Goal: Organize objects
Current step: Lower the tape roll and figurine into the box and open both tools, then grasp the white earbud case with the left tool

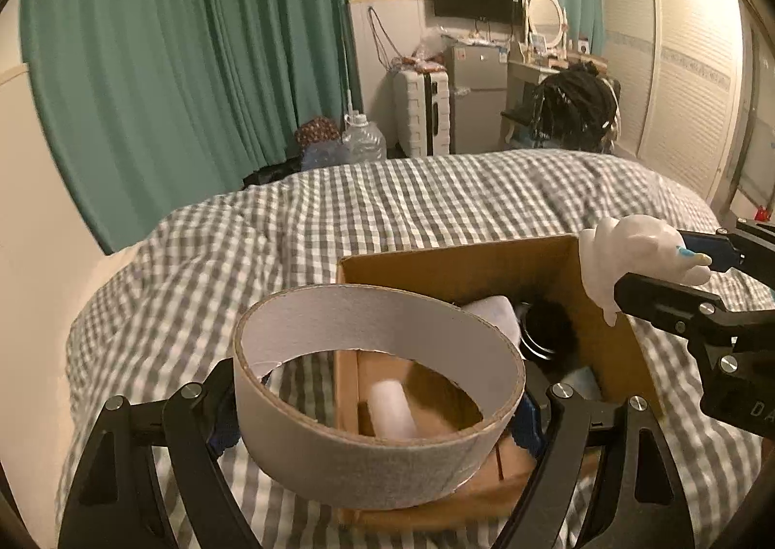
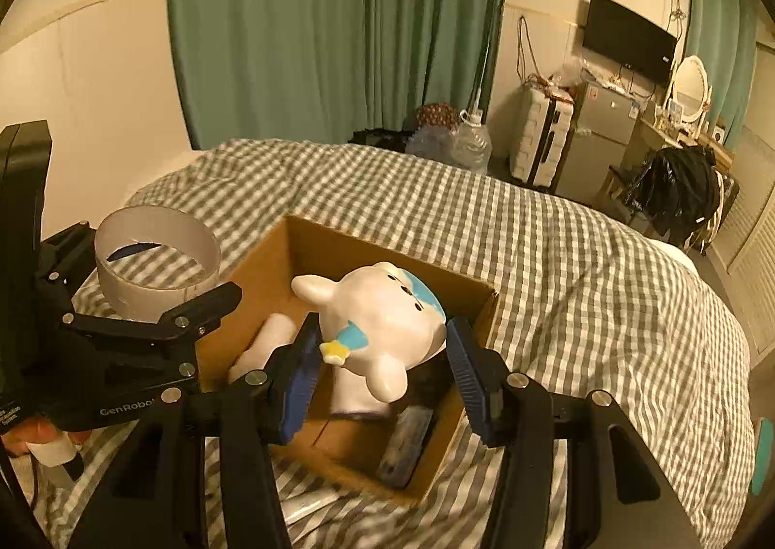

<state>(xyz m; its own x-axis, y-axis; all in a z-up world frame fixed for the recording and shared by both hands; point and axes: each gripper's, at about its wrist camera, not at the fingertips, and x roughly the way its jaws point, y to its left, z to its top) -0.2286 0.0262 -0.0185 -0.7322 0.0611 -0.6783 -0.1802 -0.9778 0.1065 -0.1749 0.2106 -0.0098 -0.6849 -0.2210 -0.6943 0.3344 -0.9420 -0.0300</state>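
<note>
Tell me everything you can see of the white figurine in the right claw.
The glossy white ceramic-looking animal figurine has rounded ears, stubby limbs, a light blue patch on its head, small dark dots, and a blue bow with a yellow star. It lies tilted between the blue pads of the right claw, raised over the open brown cardboard box. The left pad touches it; contact on the other side is unclear. It looks intact.

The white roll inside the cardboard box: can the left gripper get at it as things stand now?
Probably not. The left gripper is shut on the tape ring, so its jaws are full. The white roll lies in the open cardboard box, nothing covering it.
</note>
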